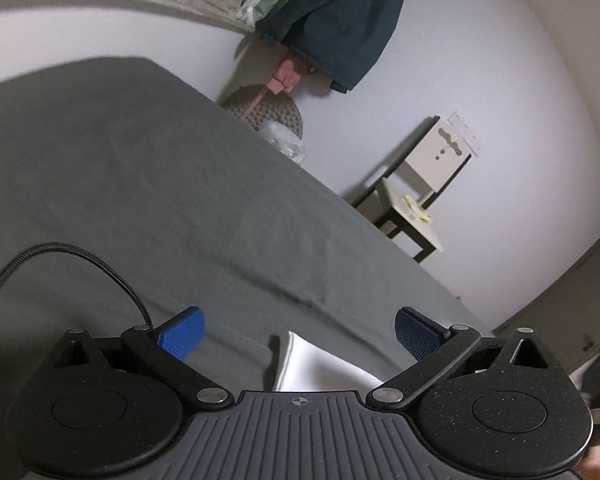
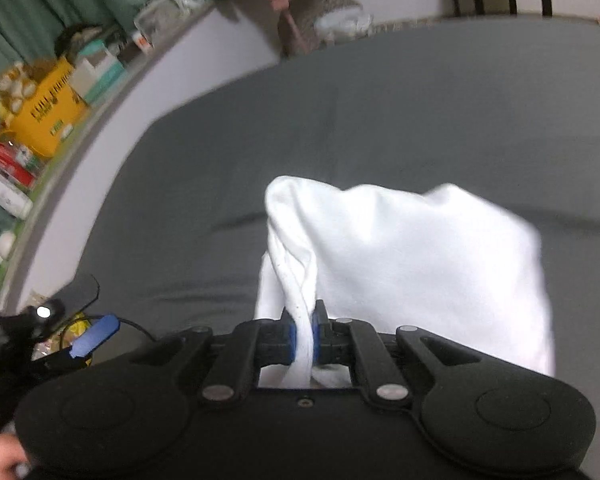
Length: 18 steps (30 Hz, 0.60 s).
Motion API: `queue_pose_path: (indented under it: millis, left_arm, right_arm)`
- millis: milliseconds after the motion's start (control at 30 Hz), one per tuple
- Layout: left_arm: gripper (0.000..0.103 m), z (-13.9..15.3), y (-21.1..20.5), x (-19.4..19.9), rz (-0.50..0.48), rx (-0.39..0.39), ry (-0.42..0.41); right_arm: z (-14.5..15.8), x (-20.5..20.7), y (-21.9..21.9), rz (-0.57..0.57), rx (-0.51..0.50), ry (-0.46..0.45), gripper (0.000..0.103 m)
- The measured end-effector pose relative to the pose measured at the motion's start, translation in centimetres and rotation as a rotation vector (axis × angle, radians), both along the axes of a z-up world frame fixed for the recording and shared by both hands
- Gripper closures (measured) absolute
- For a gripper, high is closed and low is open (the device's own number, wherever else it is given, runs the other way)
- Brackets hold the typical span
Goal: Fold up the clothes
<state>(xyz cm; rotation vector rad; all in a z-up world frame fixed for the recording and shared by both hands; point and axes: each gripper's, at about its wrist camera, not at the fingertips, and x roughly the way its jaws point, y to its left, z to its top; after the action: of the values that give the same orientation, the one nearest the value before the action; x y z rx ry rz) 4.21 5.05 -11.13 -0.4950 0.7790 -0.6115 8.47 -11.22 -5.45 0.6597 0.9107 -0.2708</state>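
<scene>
A white garment (image 2: 412,264) lies bunched on a grey bedsheet (image 2: 228,168), one gathered edge rising into the right gripper (image 2: 304,334), whose blue pads are pinched tight on that fold. In the left wrist view only a white corner of the cloth (image 1: 300,364) shows below the left gripper (image 1: 300,334), whose fingers stand wide apart and hold nothing. Beyond the bed, a dark teal jacket (image 1: 340,20) hangs against the wall above a small side table (image 1: 412,216).

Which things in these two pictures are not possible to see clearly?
- White garment, right wrist view: its type is unclear; it is bunched and blurred, and the right tongs hide its lower part.
- Left wrist view: the left tongs cover most of a white piece.
</scene>
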Motion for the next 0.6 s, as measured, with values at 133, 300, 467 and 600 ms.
queue_pose_path:
  millis: [133,300,467,600]
  left_arm:
    - [0.001,-1.3,-0.4,1.2,-0.02,-0.014,0.034]
    - [0.001,-2.4,-0.3,2.0,-0.002,-0.064,0.061]
    - [0.001,-2.9,-1.1,2.7,-0.014,-0.075,0.063]
    - [0.001,-2.9,-1.3,2.7,-0.032,-0.062,0.065]
  right_arm:
    - [-3.3,2.5,2.0,-0.04,-0.007,0.066,0.095]
    - [-3.8,3.7,2.4,-0.086,-0.007,0.073,0.095]
    - [-2.7,3.2,2.2,-0.066,0.013,0.04,0.095]
    - [-2.6,2.9,2.4,-0.057,0.028,0.038,0.095]
